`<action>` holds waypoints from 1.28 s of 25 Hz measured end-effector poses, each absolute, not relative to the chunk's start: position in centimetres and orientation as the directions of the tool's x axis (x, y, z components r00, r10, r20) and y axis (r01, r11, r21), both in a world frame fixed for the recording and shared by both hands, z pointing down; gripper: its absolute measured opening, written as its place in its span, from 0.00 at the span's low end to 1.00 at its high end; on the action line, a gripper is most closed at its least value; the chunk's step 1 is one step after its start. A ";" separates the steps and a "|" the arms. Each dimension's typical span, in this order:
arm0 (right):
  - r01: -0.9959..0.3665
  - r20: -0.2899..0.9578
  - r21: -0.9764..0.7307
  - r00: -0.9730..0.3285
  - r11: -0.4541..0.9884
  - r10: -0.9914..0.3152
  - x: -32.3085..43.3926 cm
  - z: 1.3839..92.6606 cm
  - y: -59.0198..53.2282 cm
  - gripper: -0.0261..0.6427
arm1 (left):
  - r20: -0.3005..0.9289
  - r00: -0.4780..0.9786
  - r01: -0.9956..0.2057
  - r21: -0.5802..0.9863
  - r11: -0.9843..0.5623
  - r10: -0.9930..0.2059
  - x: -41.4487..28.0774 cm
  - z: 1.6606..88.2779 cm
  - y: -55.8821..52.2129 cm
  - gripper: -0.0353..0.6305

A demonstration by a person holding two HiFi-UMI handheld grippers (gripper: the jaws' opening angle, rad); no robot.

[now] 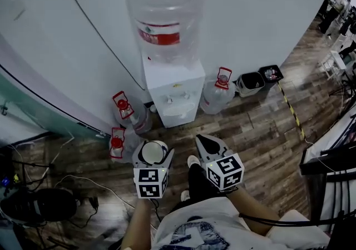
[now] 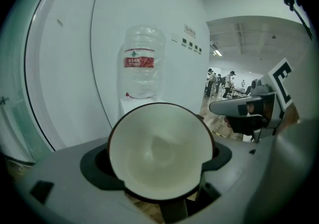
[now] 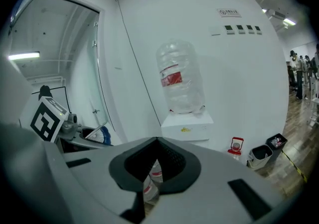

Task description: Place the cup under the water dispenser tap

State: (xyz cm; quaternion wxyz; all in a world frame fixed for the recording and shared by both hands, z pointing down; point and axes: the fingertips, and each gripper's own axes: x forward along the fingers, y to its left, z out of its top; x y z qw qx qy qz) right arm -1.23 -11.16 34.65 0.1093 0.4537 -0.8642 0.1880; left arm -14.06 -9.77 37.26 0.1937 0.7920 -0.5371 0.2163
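Observation:
A white water dispenser (image 1: 173, 90) with a big clear bottle (image 1: 165, 13) on top stands against the white wall; its taps (image 1: 177, 99) face me. My left gripper (image 1: 153, 155) is shut on a cup (image 1: 153, 152) that is white inside with a dark rim, held short of the dispenser. In the left gripper view the cup (image 2: 159, 151) fills the jaws, with the dispenser bottle (image 2: 141, 63) beyond. My right gripper (image 1: 208, 144) is shut and holds nothing, beside the left one. The right gripper view shows the dispenser (image 3: 187, 123) ahead.
Spare water bottles with red caps sit on the wooden floor left (image 1: 129, 111) and right (image 1: 218, 94) of the dispenser. Two small bins (image 1: 258, 80) stand further right by the wall. Cables and dark gear (image 1: 39, 201) lie at the left. People stand far off (image 1: 338, 4).

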 end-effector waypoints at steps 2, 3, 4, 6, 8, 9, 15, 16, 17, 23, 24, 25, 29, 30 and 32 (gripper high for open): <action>-0.824 0.369 -0.226 -0.566 0.519 -0.737 -1.3 35.9 -13.4 0.07 | 0.561 0.315 -0.939 0.066 -0.338 -0.766 -14.2 38.6 -11.9 0.74; -0.824 0.374 -0.228 -0.566 0.519 -0.734 -1.4 36.6 -14.3 0.07 | 0.566 0.311 -0.940 0.063 -0.336 -0.764 -14.2 39.3 -12.9 0.74; -0.824 0.380 -0.231 -0.567 0.518 -0.731 -1.3 37.3 -15.2 0.07 | 0.570 0.307 -0.941 0.061 -0.334 -0.762 -14.2 40.0 -13.7 0.74; -0.824 0.391 -0.238 -0.566 0.514 -0.726 -1.2 38.6 -16.8 0.07 | 0.581 0.300 -0.942 0.058 -0.329 -0.757 -14.0 41.3 -15.3 0.74; -0.825 0.399 -0.241 -0.564 0.511 -0.723 -1.2 40.1 -18.2 0.07 | 0.591 0.293 -0.944 0.056 -0.324 -0.751 -13.8 42.8 -16.8 0.74; -0.826 0.402 -0.242 -0.564 0.510 -0.722 -1.3 40.9 -19.0 0.07 | 0.597 0.290 -0.945 0.056 -0.322 -0.748 -13.8 43.6 -17.6 0.74; -0.827 0.405 -0.228 -0.560 0.514 -0.723 -2.3 45.7 -22.2 0.07 | 0.601 0.289 -0.943 0.045 -0.330 -0.745 -13.5 48.1 -21.1 0.74; -0.827 0.404 -0.228 -0.560 0.513 -0.723 -2.6 46.5 -22.7 0.07 | 0.601 0.289 -0.942 0.041 -0.333 -0.745 -13.5 48.9 -21.6 0.74; -0.828 0.403 -0.229 -0.560 0.512 -0.724 -2.8 47.4 -23.2 0.07 | 0.602 0.289 -0.941 0.038 -0.335 -0.744 -13.5 49.8 -22.1 0.74; -0.833 0.407 -0.229 -0.552 0.503 -0.728 -3.9 52.7 -25.9 0.07 | 0.610 0.292 -0.941 0.045 -0.335 -0.737 -13.5 55.5 -25.0 0.74; -0.835 0.408 -0.227 -0.550 0.502 -0.729 -3.9 53.5 -26.2 0.07 | 0.611 0.292 -0.941 0.047 -0.335 -0.735 -13.4 56.4 -25.4 0.74; -0.836 0.409 -0.223 -0.547 0.501 -0.730 -3.9 54.2 -26.6 0.07 | 0.613 0.293 -0.940 0.047 -0.337 -0.734 -13.3 57.3 -25.9 0.74; -0.845 0.410 -0.214 -0.534 0.491 -0.740 -3.6 57.5 -28.2 0.07 | 0.615 0.295 -0.937 0.037 -0.347 -0.731 -13.0 61.0 -27.9 0.74; -0.847 0.409 -0.216 -0.530 0.486 -0.743 -3.4 58.4 -28.6 0.07 | 0.614 0.294 -0.937 0.035 -0.347 -0.732 -12.9 61.9 -28.4 0.74; -0.850 0.409 -0.216 -0.525 0.480 -0.746 -3.1 60.0 -29.4 0.07 | 0.613 0.295 -0.937 0.037 -0.346 -0.733 -12.7 63.5 -29.3 0.74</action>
